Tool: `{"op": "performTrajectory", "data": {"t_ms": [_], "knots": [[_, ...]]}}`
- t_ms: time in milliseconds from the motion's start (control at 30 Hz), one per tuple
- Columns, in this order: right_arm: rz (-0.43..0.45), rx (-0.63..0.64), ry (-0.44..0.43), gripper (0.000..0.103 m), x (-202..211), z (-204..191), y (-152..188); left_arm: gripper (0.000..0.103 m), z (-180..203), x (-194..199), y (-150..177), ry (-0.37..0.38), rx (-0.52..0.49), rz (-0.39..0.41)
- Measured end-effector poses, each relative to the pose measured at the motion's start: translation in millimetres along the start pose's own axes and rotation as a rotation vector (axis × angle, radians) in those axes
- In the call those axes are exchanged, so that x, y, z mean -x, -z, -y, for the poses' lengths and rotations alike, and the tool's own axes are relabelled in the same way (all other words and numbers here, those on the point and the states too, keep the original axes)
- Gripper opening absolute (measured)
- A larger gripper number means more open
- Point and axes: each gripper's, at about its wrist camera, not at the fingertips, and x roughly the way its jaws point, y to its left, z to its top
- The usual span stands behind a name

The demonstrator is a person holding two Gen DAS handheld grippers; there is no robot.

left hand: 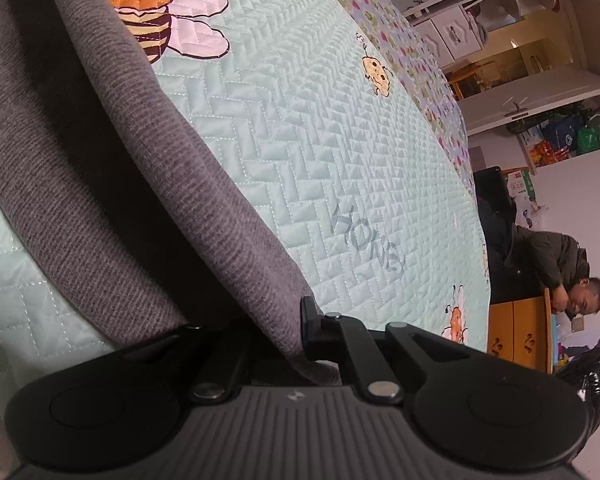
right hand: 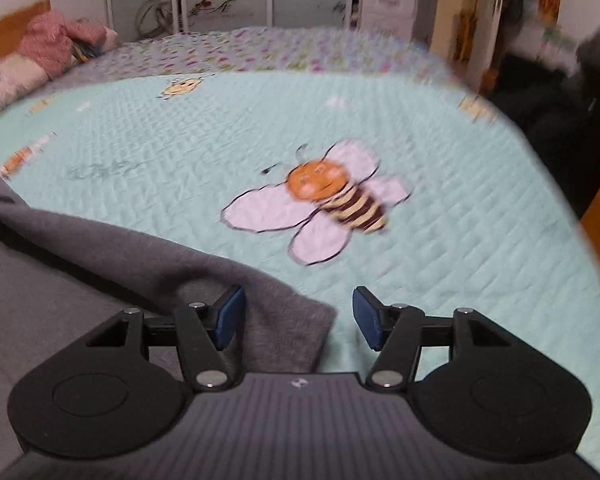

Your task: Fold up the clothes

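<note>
1. The left claw [left hand: 284, 332] is pinched tight on a fold of the grey garment [left hand: 100, 168].
2. The right claw [right hand: 298, 316] is open, with nothing held. A corner of the grey garment [right hand: 100, 272] lies under its left finger.
3. The garment rests on a bed with a pale green quilt [left hand: 300, 128], near the front edge.
4. The quilt has zigzag stitching and a big bee picture [right hand: 332, 196]. Smaller bees [left hand: 376, 72] sit farther off.
5. A flowery border [right hand: 260, 48] runs along the quilt's far side.
6. A pink pillow [right hand: 56, 40] lies at the head of the bed.
7. A person in a dark jacket [left hand: 560, 264] leans on a wooden desk [left hand: 520, 332].
8. White shelves [left hand: 500, 8] stand by the wall.
</note>
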Motion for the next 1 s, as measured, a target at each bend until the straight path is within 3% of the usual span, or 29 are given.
{"op": "performTrajectory", "data": {"t_ms": [33, 133, 400, 567, 667, 767, 900, 1000], "knots": [[-0.009, -0.030, -0.032, 0.060, -4.2, 2.1, 0.4, 0.004, 0.0, 0.0, 0.0, -0.002, 0.003, 0.000], [0.015, -0.076, -0.073, 0.025, -5.2, 7.8, 3.8, 0.004, 0.6, 1.8, -0.9, -0.004, 0.008, 0.001], [0.252, 0.044, 0.014, 0.024, 90.0, -31.2, 25.6, 0.004, 13.5, 44.6, 11.1, 0.033, -0.040, 0.053], [0.366, 0.085, 0.073, 0.024, 159.2, -63.0, 71.5, 0.004, 7.0, 115.8, 58.4, 0.094, -0.152, 0.082], [0.386, 0.073, 0.085, 0.024, 189.0, -78.2, 112.3, 0.004, -6.8, 152.3, 100.9, 0.082, -0.240, 0.077], [0.363, 0.106, 0.123, 0.024, 200.0, -93.1, 147.9, 0.005, -37.5, 163.5, 147.9, 0.033, -0.267, 0.044], [0.303, 0.074, 0.157, 0.027, 197.4, -97.2, 181.8, 0.005, -78.7, 153.1, 194.9, 0.001, -0.193, 0.010], [0.282, -0.058, 0.164, 0.035, 197.4, -88.8, 190.7, 0.005, -93.8, 150.3, 206.0, 0.023, -0.145, 0.048]]}}
